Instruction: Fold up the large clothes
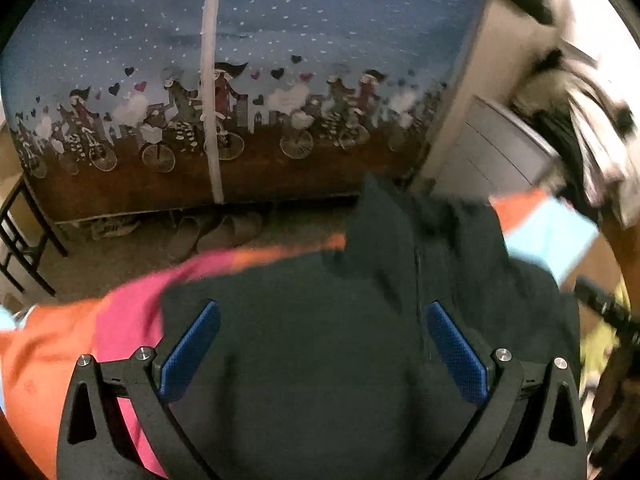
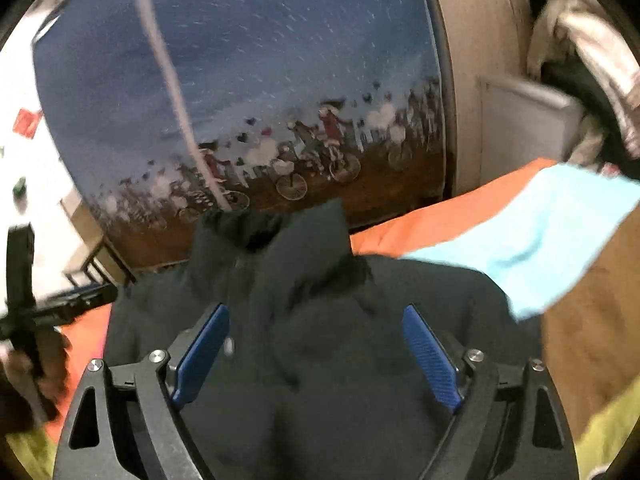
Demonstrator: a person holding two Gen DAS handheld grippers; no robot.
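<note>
A large dark jacket [image 1: 320, 340] with a collar and front zip lies spread on a cloth of orange, pink and light blue patches [image 1: 60, 352]. My left gripper [image 1: 324, 320] is open just above the jacket's body, blue pads wide apart, holding nothing. The jacket also shows in the right wrist view [image 2: 320, 340], collar pointing away. My right gripper [image 2: 316, 324] is open above it, empty. The left gripper shows blurred at the left edge of the right wrist view [image 2: 24, 312].
A tall blue curtain with a bicycle print [image 1: 240, 80] hangs behind the surface. Slippers [image 1: 216, 232] lie on the floor below it. A white cabinet [image 1: 500, 152] and a pile of clothes [image 1: 592, 132] stand at the right. Light blue patch [image 2: 540, 236] lies right.
</note>
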